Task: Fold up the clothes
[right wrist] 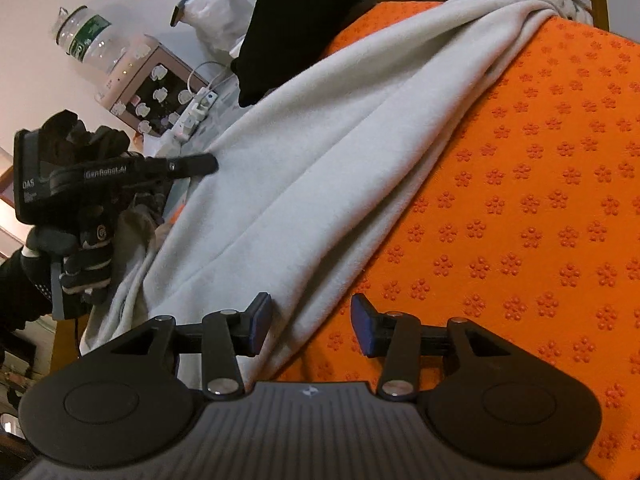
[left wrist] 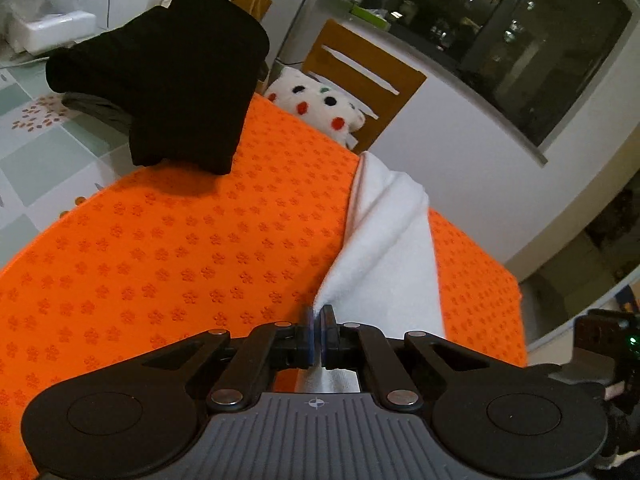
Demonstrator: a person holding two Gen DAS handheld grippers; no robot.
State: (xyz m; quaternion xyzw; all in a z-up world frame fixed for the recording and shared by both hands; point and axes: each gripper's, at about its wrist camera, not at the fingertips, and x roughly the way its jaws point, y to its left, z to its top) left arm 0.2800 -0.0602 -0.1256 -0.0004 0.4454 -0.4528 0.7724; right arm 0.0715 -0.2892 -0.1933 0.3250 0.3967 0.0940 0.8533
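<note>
A white fleece cloth (right wrist: 304, 168) lies in long folds across the orange mat (right wrist: 540, 208). My left gripper (left wrist: 319, 320) is shut on an edge of this white cloth (left wrist: 384, 248), lifting it off the mat (left wrist: 160, 260). From the right wrist view, the left gripper (right wrist: 208, 165) shows at the cloth's left side, held by a gloved hand (right wrist: 86, 240). My right gripper (right wrist: 312, 320) stands open, its fingers on either side of the cloth's near edge. A folded black garment (left wrist: 172, 92) sits at the mat's far end.
A spotted plush toy (left wrist: 320, 106) rests on a wooden chair (left wrist: 360, 80) behind the table. Beyond the mat to the left are a plastic bottle (right wrist: 86, 42), a pink box (right wrist: 148, 88) and a power strip (right wrist: 196, 114). The tiled tabletop (left wrist: 36, 148) shows beside the mat.
</note>
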